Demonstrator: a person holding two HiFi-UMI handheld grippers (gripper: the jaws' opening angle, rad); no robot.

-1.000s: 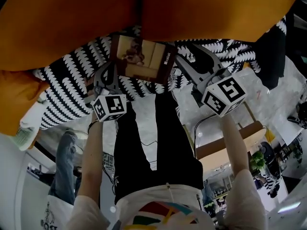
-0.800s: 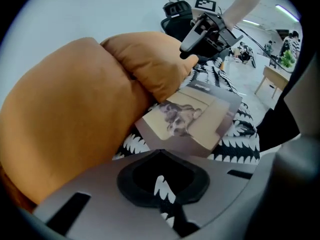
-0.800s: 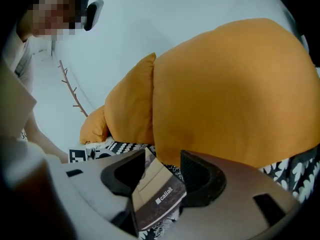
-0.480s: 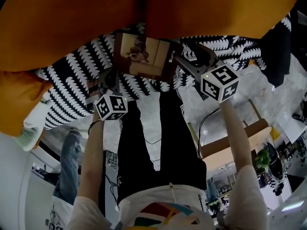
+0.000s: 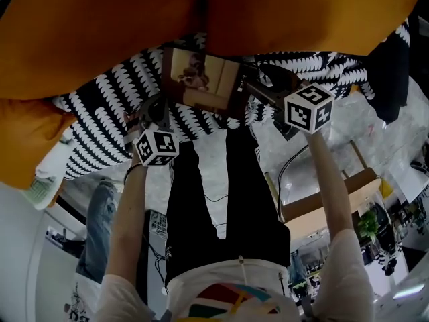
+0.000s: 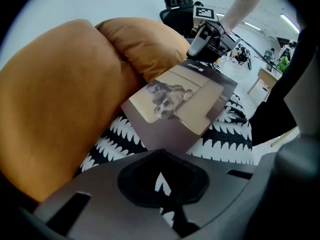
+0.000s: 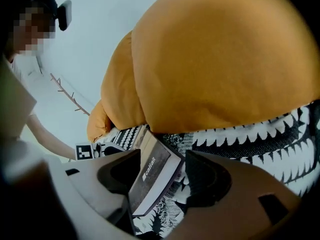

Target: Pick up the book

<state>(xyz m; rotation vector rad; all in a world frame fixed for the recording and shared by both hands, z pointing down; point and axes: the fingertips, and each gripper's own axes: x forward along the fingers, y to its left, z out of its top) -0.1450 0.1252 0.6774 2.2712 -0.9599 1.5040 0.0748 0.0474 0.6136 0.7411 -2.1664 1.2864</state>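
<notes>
Head view: book (image 5: 204,82) lies cover up on the black-and-white patterned cloth (image 5: 100,106), toward 12 o'clock in the frame, with its top edge against the orange cushions (image 5: 100,32). Cover shows a tan photo panel on a dark border. Right gripper (image 5: 253,89) is at the book's 3 o'clock edge. In the right gripper view the jaws are spread and the book (image 7: 152,176) stands between them, spine side facing the camera. The book is close against the jaw at 9 o'clock, and patterned cloth (image 7: 260,134) shows in the gap on the 3 o'clock side, so it is not pinched. Orange cushion (image 7: 215,59) fills the 12 o'clock half of that view. Left gripper (image 5: 159,109) sits at about 7 o'clock of the book, just off its corner, over the cloth. In the left gripper view its tips (image 6: 159,151) are pressed together with nothing held. The book (image 6: 185,104) is just beyond them at 12 o'clock, tilted up against the cushion (image 6: 60,94), and the right gripper (image 6: 210,36) is at its far edge.
</notes>
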